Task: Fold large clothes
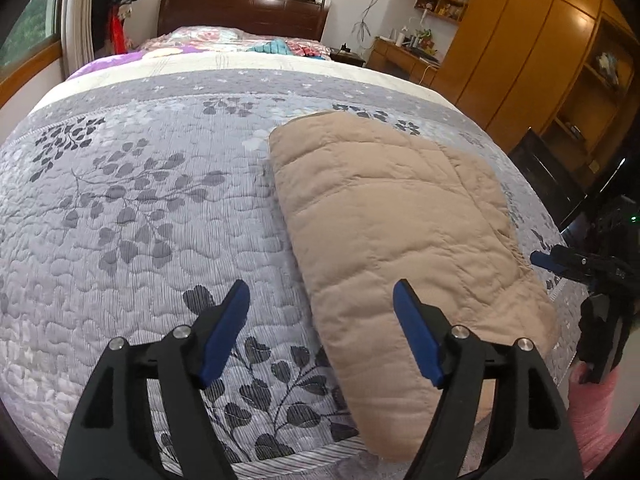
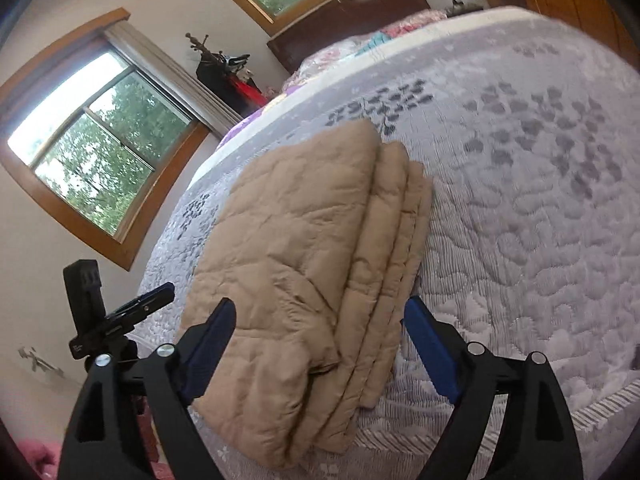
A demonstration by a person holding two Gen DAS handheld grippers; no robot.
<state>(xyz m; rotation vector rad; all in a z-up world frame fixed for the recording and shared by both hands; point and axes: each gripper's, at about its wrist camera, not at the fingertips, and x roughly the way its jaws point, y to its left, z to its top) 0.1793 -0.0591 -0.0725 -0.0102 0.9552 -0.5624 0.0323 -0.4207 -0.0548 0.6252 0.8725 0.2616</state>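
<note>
No writing can be read anywhere; small pale marks on the black body of the left hand-held gripper, seen from the right wrist, are too blurred to make out.

The tan quilted garment lies folded into a thick oblong on the bed, near its foot edge, with several stacked layers showing along one long side in the right wrist view. Its fabric is puffy, stitched in panels, and lightly creased.

The left hand-held gripper hangs over the bundle's near edge with its blue-padded jaws spread wide and nothing clamped. The right hand-held gripper likewise stands open, its pads to either side of the bundle's near end without pressing it.

The bed wears a grey leaf-patterned quilt. Beyond stand a dark headboard, wooden wardrobes and a window.
</note>
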